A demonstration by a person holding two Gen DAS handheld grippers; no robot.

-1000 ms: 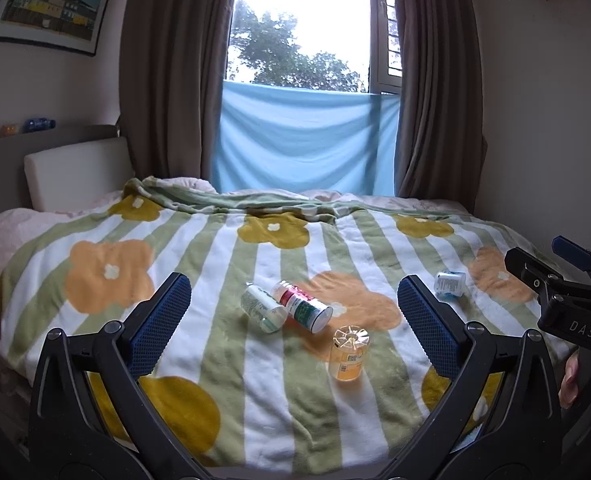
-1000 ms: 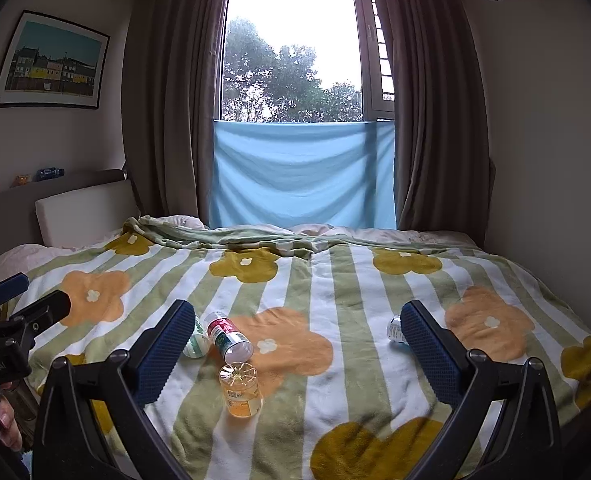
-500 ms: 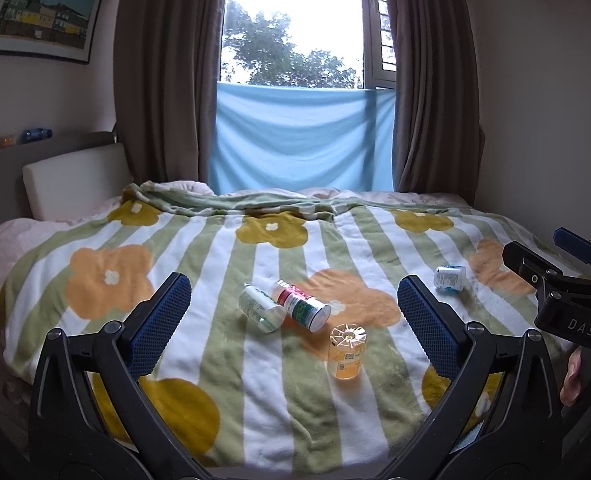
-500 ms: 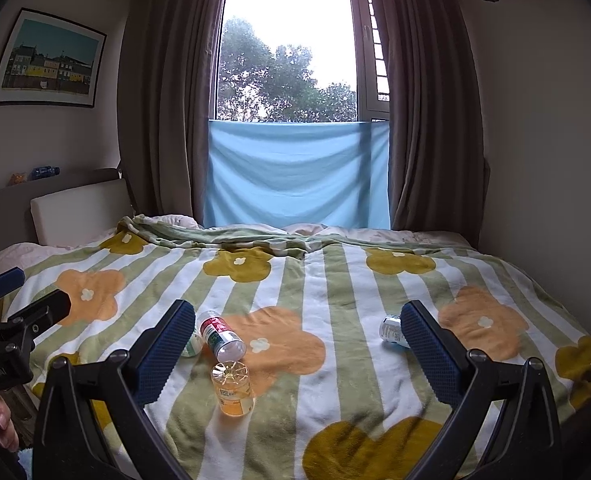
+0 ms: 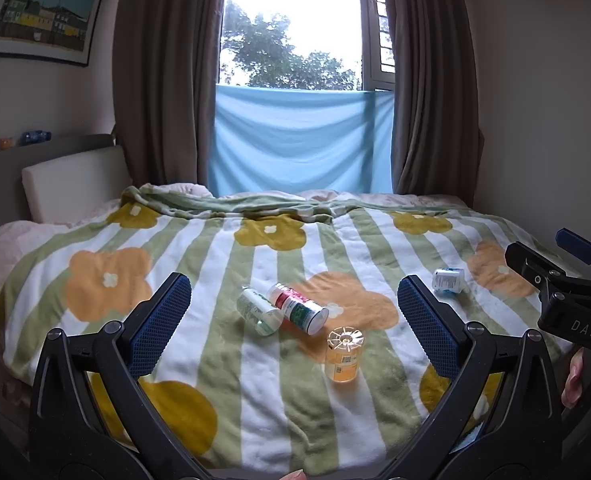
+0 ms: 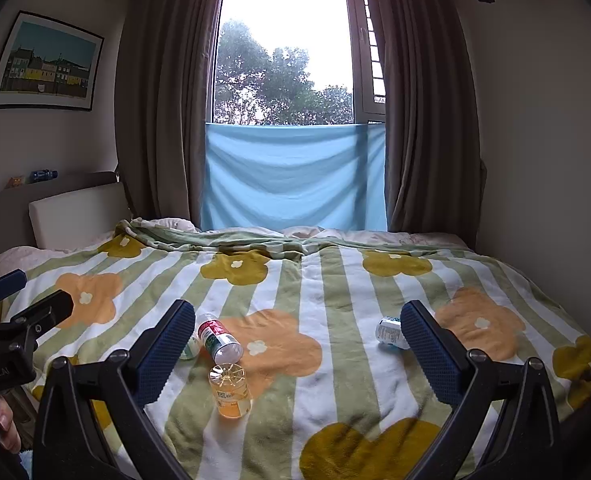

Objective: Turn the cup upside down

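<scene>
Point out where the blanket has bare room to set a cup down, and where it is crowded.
Free: the blanket left of the lying cups, and the stretch between the orange cup and the blue cup. Crowded: the middle, where two lying cups touch beside the orange cup.

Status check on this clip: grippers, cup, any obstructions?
Left gripper and right gripper open, empty. Orange cup stands base-up on blanket, untouched. Two bottles lie just behind it.

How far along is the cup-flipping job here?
Done: the orange cup stands base-up on the blanket. In hand: nothing; the left gripper and right gripper are open above the bed. Left: three cups lie on their sides, unflipped.
</scene>
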